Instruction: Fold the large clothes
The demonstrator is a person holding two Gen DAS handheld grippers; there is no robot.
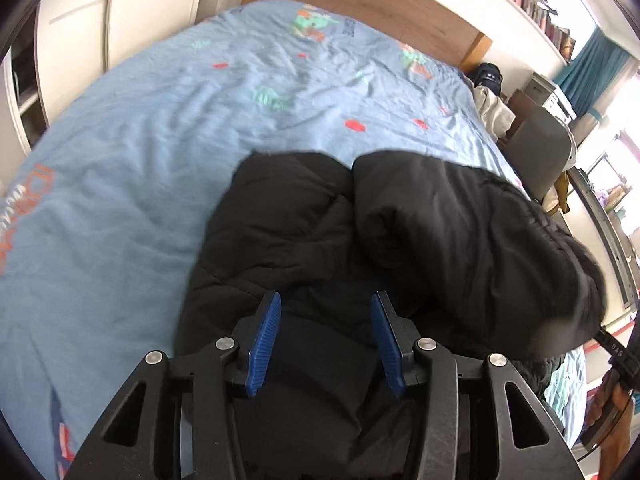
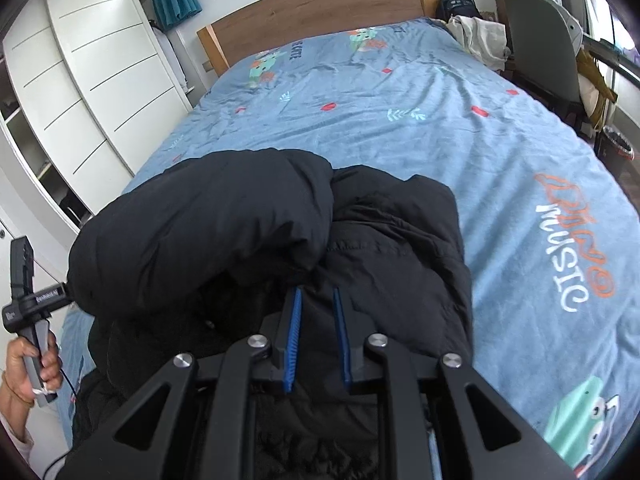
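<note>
A black padded jacket lies bunched on the near part of the light blue bed cover, with two puffy folds meeting in the middle. My left gripper hovers over its near edge, blue pads apart, nothing pinched between them. In the right wrist view the jacket bulges on the left and lies flatter on the right. My right gripper has its pads close together, with black fabric pinched at the tips. A hand holds the left gripper's handle at the far left, its fingers hidden behind the jacket.
The printed bed cover stretches back to a wooden headboard. White wardrobe doors line the left side. A grey chair, a dark backpack and a pale cloth pile stand at the bed's far right.
</note>
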